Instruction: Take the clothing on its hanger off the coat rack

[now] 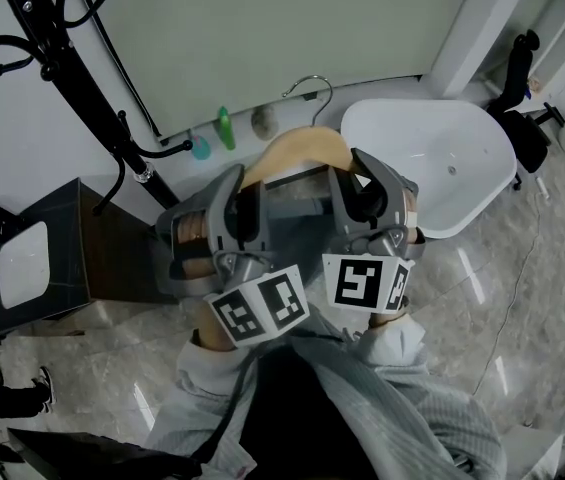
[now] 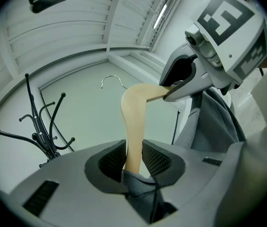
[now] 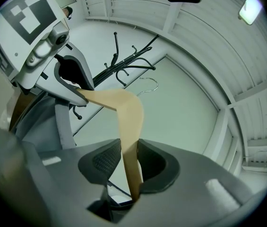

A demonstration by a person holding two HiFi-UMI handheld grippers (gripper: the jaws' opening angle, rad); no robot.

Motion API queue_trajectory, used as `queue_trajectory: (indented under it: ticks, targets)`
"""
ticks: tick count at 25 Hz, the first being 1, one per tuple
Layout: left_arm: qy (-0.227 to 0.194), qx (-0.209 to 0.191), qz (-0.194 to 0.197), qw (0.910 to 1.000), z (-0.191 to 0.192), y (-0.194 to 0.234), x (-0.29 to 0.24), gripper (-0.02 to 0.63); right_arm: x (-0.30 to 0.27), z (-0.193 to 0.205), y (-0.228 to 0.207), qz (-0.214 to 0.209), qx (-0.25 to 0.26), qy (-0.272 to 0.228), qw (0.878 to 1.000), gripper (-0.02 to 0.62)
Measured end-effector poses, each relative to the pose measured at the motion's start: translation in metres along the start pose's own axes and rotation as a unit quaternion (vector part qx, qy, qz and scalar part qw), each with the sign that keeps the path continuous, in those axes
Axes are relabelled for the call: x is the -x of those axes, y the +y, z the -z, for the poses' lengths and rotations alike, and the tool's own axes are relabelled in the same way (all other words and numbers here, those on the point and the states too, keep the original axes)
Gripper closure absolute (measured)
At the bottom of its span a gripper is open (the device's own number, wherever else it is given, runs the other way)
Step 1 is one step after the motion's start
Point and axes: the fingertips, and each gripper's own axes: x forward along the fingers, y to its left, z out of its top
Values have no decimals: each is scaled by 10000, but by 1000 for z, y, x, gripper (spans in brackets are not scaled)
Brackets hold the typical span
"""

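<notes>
The left gripper point(image 2: 133, 157) has its fingers point(image 2: 158, 159) clamped on one shoulder of the wooden hanger point(image 2: 133, 112), with a fold of the grey clothing point(image 2: 213, 122) pinched in just below the wood. The right gripper point(image 3: 128, 162) is closed the same way on the other shoulder, its ribbed pads pressing the wood from both sides. Neither has a gap left to close.

From where I stand, the hanger lies crosswise between the two grippers. Its long axis runs from one to the other, and the arch rises in the middle. The metal hook point(image 1: 312, 86) points up and away from the person, toward the pale wall. It looks to be catching on nothing and sits in open air.

The black coat rack point(image 1: 57, 63) stands off to the person's left, well apart from the hook, so the left gripper is the nearer of the two to it. I'd judge the hanger clear of the rack, leaving only the carrying away.

The hanger is smooth, light wood, broad at the shoulders, with a thin wire hook. The clothing is a plain, soft grey fabric that drapes down from the wood below the grippers. It is held in the air above the marbled floor point(image 1: 522, 298).
</notes>
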Motion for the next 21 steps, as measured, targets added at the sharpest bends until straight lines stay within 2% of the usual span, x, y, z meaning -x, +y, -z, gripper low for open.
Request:
queue_trajectory:
  ticks: [15, 21]
  targets:
    - [3, 22, -118, 9999, 12, 14, 15, 502, 5, -22, 10, -27, 112, -206, 9997, 485]
    - [-70, -23, -108, 9999, 2, 11, 23, 503, 17, -22, 4, 54, 83, -198, 9998, 485]
